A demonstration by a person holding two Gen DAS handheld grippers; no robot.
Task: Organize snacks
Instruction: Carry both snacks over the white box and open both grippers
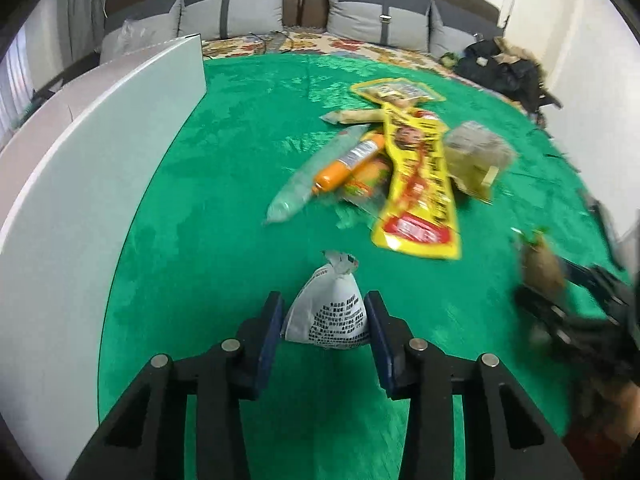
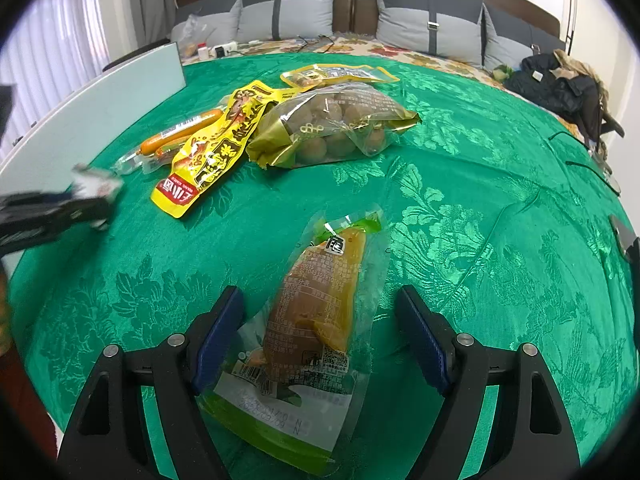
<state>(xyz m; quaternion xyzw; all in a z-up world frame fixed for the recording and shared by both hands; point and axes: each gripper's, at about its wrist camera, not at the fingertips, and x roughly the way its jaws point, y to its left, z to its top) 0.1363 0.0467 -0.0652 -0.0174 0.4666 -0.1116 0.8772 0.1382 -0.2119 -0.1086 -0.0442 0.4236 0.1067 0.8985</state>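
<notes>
Near the front edge of the green brocade bedspread (image 2: 460,184), my left gripper (image 1: 325,320) pinches a small white printed snack pouch (image 1: 328,312) that could slip, while my right gripper (image 2: 320,340) straddles, fingers wide, the clear-wrapped orange snack (image 2: 316,312).

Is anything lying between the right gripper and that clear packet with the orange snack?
Nothing visible. The clear packet already lies between the open right gripper's fingers on the green cloth; the snack pile sits well beyond it.
</notes>
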